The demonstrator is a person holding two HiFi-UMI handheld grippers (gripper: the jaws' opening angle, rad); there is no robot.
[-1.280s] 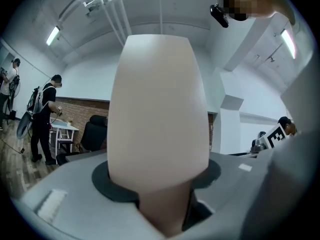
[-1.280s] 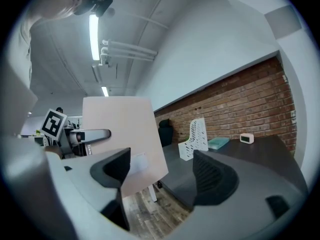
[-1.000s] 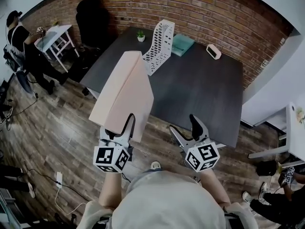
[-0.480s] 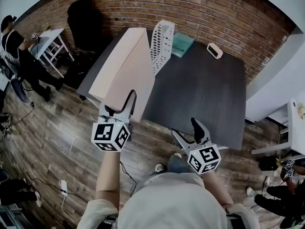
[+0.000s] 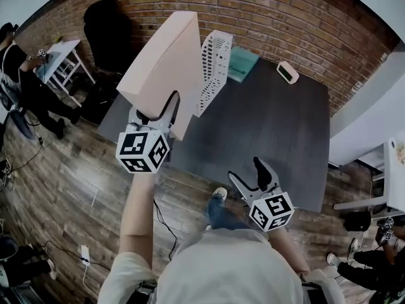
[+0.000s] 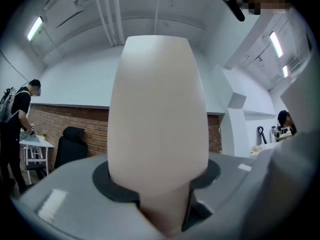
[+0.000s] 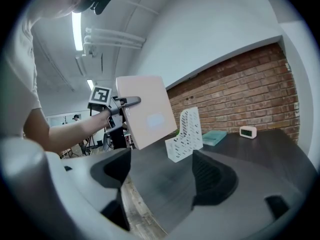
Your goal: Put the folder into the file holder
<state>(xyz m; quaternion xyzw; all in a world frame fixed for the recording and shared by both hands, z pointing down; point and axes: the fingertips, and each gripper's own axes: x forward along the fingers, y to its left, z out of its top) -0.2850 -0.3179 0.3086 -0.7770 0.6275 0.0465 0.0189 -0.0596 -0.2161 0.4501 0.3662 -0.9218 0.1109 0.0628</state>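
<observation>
Left gripper (image 5: 155,108) first: its jaws are clamped on the lower edge of the pale pink folder (image 5: 161,59), pads pressing on either side of the cover. The folder stands up tall out of the grip, held in the air above the near-left corner of the dark table (image 5: 272,125), touching nothing else. Just to its right stands the white perforated file holder (image 5: 212,68), upright on the tabletop; in the right gripper view there's a clear gap between folder and holder, so they're beside each other, not touching.

Over to the right gripper (image 5: 248,171): jaws spread wide, nothing between them, hovering low at the table's near edge, well apart from the holder.

Past the holder, a teal book (image 5: 242,62) lies flat just beside it, and a small white clock (image 5: 285,71) sits further right near the brick wall (image 5: 297,18). Off to the left, a black office chair (image 5: 107,24), a small white side table (image 5: 66,49) and a person (image 5: 25,75) standing at it.
</observation>
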